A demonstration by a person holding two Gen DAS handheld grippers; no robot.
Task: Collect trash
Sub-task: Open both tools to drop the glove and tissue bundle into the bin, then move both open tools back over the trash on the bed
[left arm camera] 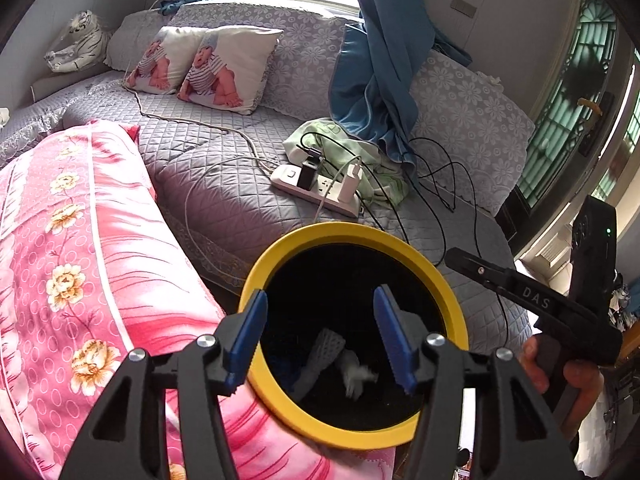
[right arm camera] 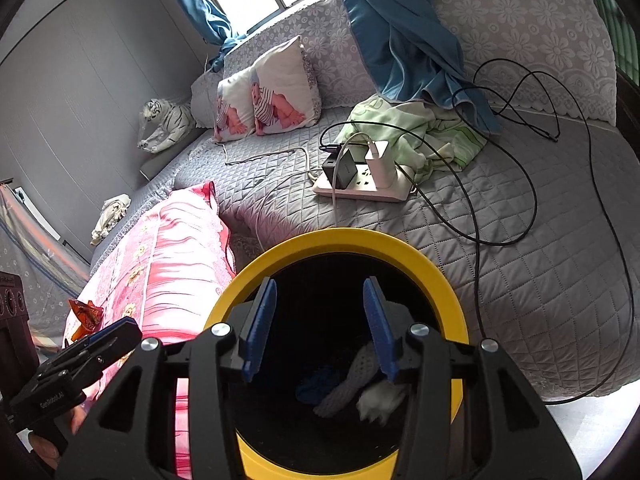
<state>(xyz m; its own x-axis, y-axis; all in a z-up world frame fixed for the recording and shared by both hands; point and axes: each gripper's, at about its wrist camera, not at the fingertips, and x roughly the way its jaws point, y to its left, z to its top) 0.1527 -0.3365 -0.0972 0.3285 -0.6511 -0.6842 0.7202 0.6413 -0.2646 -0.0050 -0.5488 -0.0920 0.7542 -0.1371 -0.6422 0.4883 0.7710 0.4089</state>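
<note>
A yellow-rimmed trash bin with a dark inside stands beside the bed, just below both grippers. White crumpled trash and a white mesh wrapper lie in it, with something blue. My left gripper is open and empty over the bin mouth. My right gripper is open and empty over the bin too. An orange wrapper lies on the pink quilt, at the left gripper's fingers as seen in the right wrist view.
A folded pink floral quilt lies on the grey bed left of the bin. A white power strip with chargers and black cables, a green cloth, two baby-print pillows and a toy tiger sit further back.
</note>
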